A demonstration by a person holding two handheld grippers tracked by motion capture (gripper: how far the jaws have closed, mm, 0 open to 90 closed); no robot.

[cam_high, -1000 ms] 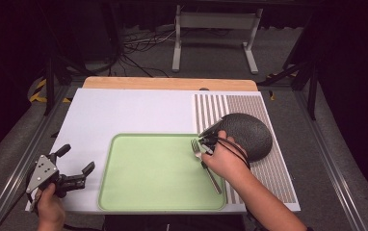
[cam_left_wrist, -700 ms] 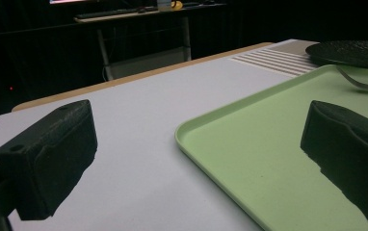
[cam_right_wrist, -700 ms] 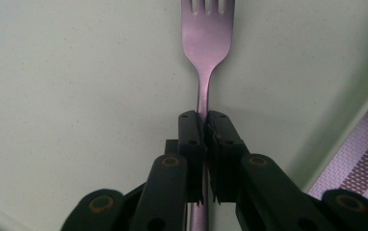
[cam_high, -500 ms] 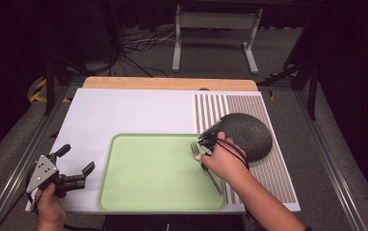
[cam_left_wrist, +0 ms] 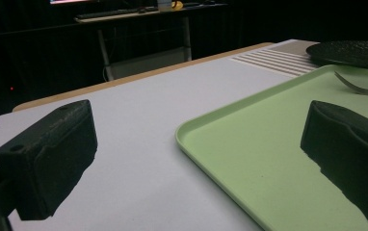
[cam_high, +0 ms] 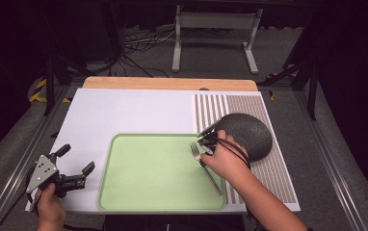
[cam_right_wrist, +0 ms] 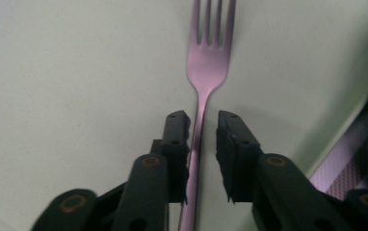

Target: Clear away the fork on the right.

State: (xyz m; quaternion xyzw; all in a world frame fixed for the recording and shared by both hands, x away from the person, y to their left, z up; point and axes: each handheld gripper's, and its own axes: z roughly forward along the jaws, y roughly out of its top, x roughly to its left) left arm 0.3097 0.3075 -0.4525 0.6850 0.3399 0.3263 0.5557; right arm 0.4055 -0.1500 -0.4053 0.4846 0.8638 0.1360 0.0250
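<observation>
A metal fork [cam_right_wrist: 206, 62] lies on the green tray [cam_high: 106, 183], near its right side, tines pointing away from me. My right gripper [cam_right_wrist: 202, 118] is low over the handle and its jaws have just been opening. They straddle the handle with a gap showing on one side, so nothing is gripped. From above, the fork's handle end [cam_high: 214, 184] sticks out behind the hand that holds the right gripper [cam_high: 204, 150]. My left gripper [cam_high: 76, 159] rests at the tray's left edge, open wide and empty, also seen as the left gripper [cam_left_wrist: 199, 125] looking across the tray [cam_left_wrist: 230, 159].
A dark round plate [cam_high: 247, 134] sits on a striped mat [cam_high: 211, 108] just right of the tray, close to the right hand. The white board [cam_high: 124, 113] stretches behind the tray to a wooden strip [cam_high: 170, 83]. The plate [cam_left_wrist: 350, 50] shows beyond the tray.
</observation>
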